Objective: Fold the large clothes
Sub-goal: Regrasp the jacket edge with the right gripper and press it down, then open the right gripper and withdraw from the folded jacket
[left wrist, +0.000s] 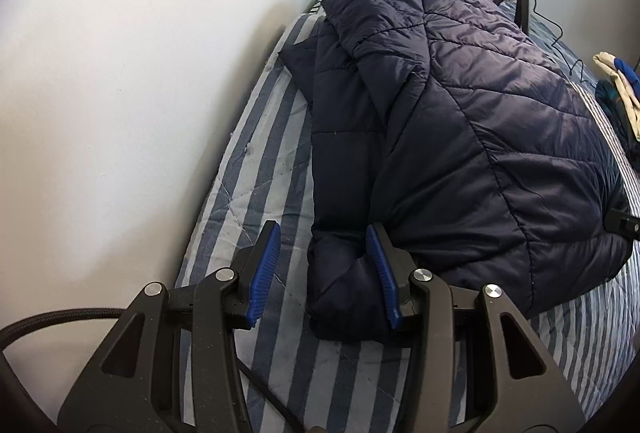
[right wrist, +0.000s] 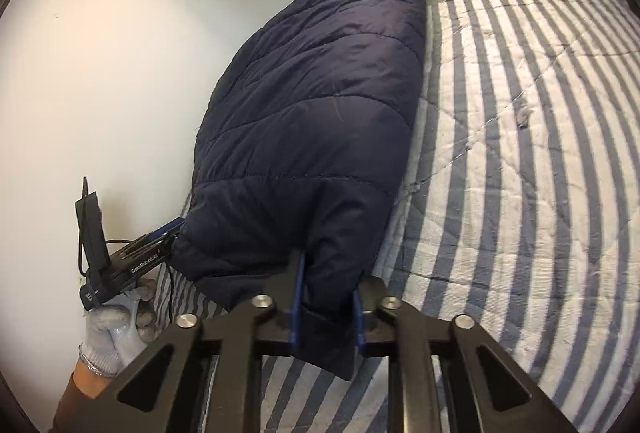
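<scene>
Striped bedspread (right wrist: 520, 153) bears navy jacket (right wrist: 312, 105), right tongs (right wrist: 328, 289) clamping its hem.

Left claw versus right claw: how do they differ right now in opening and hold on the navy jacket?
The left claw stands wide, one blue pad against the navy jacket cuff, the other over the striped bedding. The right claw stands narrow, pinching a jacket corner between both pads. The left sits by the wall, the right on the open side. Both work the jacket's near edge.
</scene>
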A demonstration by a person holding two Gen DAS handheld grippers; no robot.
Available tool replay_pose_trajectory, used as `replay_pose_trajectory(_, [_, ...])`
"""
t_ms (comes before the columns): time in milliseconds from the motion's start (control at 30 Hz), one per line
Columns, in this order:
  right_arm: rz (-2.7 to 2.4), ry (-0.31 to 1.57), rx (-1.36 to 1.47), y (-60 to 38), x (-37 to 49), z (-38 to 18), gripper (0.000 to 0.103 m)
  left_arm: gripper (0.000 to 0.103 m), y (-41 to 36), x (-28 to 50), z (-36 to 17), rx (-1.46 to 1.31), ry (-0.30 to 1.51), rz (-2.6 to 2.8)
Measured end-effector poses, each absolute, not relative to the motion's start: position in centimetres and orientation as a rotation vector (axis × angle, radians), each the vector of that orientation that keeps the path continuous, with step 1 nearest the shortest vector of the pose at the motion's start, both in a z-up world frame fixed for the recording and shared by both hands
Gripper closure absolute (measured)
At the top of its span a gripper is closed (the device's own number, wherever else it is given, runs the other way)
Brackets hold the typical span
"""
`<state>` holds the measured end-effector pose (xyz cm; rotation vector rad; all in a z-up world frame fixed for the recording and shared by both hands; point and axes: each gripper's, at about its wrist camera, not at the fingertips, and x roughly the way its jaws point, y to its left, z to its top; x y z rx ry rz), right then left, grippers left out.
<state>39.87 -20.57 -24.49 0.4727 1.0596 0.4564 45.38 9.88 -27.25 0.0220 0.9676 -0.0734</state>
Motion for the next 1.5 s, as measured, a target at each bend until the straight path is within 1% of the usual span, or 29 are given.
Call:
replay_pose_trajectory(200, [0.435, 1.094, 0.39, -20.8, 38.4, -23.0, 0.09, 0.057, 9.8, 43.6, -26.3, 0.004, 0.971, -0.121])
replay_pose_trajectory(367, [0.427, 1.112, 0.34, -22.2, 35.5, -22.0, 0.09, 0.057, 9.2, 39.9, -25.0, -0.021, 0.959, -0.189])
replay_pose_trajectory(667, [0.376, 1.145, 0.337, -27.8, 26.9, -20.9, 0.091, 0.057, 7.0, 33.3, -22.6, -0.05, 0.943, -0.294])
replay_pose_trajectory(833, [0.357, 1.181, 0.345, -29.5, 21.7, -20.7, 0.091, 0.057, 4.8, 31.3, -20.4, -0.051, 0.909, -0.347])
replay_pose_trajectory(967, [0.361, 1.211, 0.291, -29.4, 18.0, -20.6, 0.091, 0.057, 1.8, 30.6, -19.4, -0.021, 0.895, -0.391])
replay_pose_trajectory(1033, [0.363, 1.204, 0.242, -29.1, 17.1, -20.3, 0.088, 0.057, 0.3, 30.6, -19.1, 0.005, 0.888, -0.402])
replay_pose_trajectory(1067, [0.362, 1.202, 0.224, -29.0, 16.6, -19.8, 0.079, 0.057, -0.3, 30.7, -18.9, 0.013, 0.885, -0.407])
replay_pose_trajectory(1100, [0.356, 1.2, 0.215, -29.0, 16.5, -19.5, 0.073, 0.057, -0.8, 31.0, -18.7, 0.016, 0.881, -0.41])
replay_pose_trajectory(1200, [0.352, 1.13, 0.175, -30.0, 16.9, -16.8, 0.072, 0.057, -1.7, 32.1, -18.1, 0.021, 0.868, -0.412])
replay_pose_trajectory(1300, [0.323, 1.005, 0.13, -31.5, 17.0, -13.9, 0.07, 0.057, -2.4, 33.7, -17.8, 0.034, 0.856, -0.398])
replay_pose_trajectory(1400, [0.248, 0.904, 0.1, -32.7, 20.5, -12.3, 0.07, 0.057, -3.0, 35.6, -17.9, 0.027, 0.853, -0.382])
replay_pose_trajectory(1500, [0.222, 0.839, 0.069, -31.5, 24.0, -12.3, 0.07, 0.057, -3.9, 36.9, -18.4, 0.028, 0.849, -0.362])
